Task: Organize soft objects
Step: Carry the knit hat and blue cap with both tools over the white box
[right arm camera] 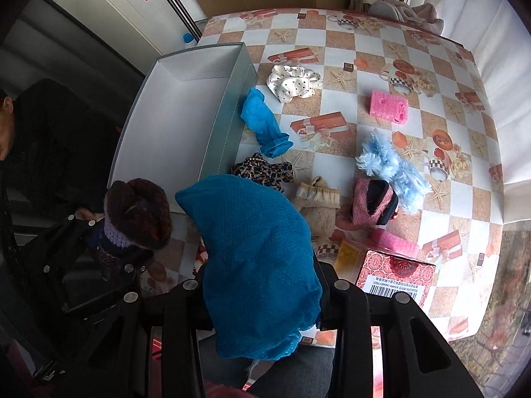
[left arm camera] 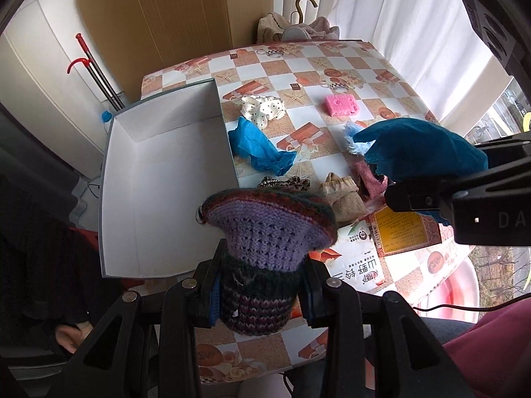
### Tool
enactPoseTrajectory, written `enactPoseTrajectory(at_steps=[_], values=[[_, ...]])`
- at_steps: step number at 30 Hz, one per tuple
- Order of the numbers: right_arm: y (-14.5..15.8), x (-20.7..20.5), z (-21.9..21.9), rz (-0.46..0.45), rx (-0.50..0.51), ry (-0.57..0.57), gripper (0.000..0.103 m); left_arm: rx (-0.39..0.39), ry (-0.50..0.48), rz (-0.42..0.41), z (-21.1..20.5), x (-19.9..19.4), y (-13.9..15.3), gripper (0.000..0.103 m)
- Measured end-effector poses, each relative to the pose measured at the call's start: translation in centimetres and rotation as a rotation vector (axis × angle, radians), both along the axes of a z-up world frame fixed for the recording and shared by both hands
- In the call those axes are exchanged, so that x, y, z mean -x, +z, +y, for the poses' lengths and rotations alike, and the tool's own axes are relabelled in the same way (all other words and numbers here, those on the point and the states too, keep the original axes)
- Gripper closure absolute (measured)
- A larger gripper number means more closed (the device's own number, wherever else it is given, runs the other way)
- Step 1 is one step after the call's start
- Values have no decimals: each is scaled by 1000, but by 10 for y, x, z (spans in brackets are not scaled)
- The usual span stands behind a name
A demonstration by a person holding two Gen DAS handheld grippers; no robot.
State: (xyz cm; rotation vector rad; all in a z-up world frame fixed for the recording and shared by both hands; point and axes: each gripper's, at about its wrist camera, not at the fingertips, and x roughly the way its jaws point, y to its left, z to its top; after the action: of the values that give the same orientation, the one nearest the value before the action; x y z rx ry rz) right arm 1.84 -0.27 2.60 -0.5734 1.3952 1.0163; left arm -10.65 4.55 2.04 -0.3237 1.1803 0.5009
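I take this for a home: a table under a checkered oilcloth by white curtains, clothes heaped at its far edge.

White curtains glow with daylight behind the checkered tablecloth.

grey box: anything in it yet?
Empty. The grey box shows only bare white floor and walls in both views; the knitted hat is clamped in the left gripper.
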Motion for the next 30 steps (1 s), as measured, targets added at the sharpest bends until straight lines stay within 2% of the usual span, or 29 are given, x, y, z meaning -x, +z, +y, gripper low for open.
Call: enactPoseTrajectory(at_steps=[30], values=[[-10, 24, 37, 21, 41, 135, 63, 34, 174, 6, 30, 30, -9, 63]])
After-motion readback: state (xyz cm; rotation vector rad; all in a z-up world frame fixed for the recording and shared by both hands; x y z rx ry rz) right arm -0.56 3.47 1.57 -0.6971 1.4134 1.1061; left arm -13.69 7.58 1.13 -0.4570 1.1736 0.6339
